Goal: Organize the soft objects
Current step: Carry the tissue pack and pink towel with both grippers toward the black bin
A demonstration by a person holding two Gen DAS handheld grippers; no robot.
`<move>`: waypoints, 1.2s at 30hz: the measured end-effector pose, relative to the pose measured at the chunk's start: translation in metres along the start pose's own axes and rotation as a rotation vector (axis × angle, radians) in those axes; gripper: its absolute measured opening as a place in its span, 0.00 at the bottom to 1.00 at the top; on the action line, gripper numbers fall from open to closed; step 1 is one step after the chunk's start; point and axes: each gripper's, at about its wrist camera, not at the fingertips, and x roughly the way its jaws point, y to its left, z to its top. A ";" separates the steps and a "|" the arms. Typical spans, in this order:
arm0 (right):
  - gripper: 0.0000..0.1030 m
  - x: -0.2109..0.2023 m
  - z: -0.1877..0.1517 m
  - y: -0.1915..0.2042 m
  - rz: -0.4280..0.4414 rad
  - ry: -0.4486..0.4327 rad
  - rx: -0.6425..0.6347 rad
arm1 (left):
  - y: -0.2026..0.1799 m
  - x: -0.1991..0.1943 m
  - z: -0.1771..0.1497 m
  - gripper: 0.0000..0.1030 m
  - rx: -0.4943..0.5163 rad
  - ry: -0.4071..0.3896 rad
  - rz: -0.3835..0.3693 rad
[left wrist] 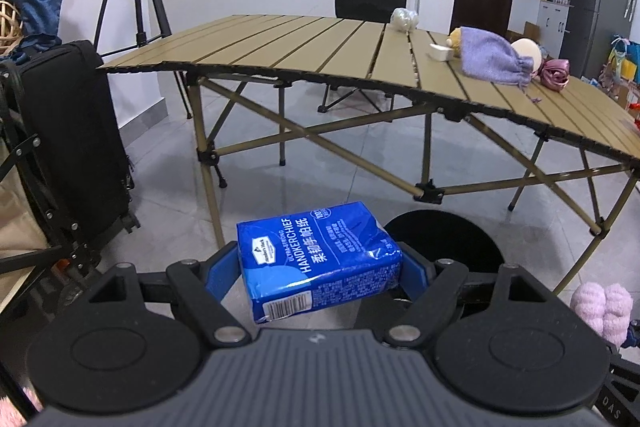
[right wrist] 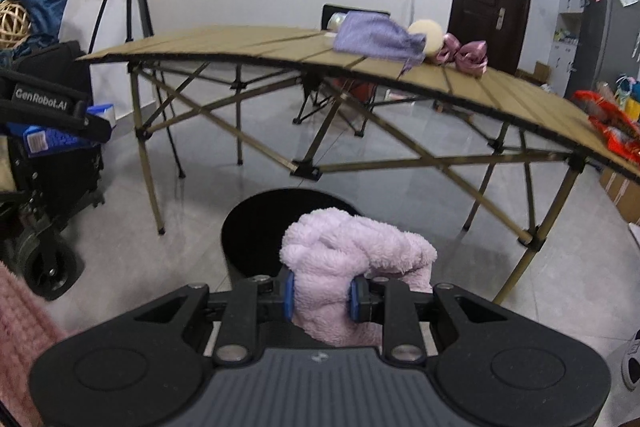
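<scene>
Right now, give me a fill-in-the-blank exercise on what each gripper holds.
1. The left gripper holds a blue pack of ____.
2. The right gripper squeezes a fluffy ____ toy.
3. The round black bin stands on the ____.
4. The purple pouch lies on the ____.

Missing words: tissues; pink; floor; table

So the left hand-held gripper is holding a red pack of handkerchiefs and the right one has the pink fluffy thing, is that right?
Not quite: the pack of handkerchiefs in the left hand-held gripper is blue, not red, as the left wrist view shows. The right hand-held gripper does hold the pink fluffy thing.
</scene>
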 end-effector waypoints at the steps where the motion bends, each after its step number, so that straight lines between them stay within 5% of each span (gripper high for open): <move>1: 0.23 0.001 -0.001 0.002 0.010 0.011 0.000 | 0.002 0.000 -0.001 0.79 0.001 0.003 0.005; 17: 0.23 0.043 -0.013 0.038 0.130 0.223 0.031 | 0.040 0.012 -0.013 0.79 -0.035 0.048 0.081; 36: 0.23 0.086 0.011 0.053 0.157 0.315 0.053 | 0.064 0.045 -0.008 0.79 -0.071 0.123 0.111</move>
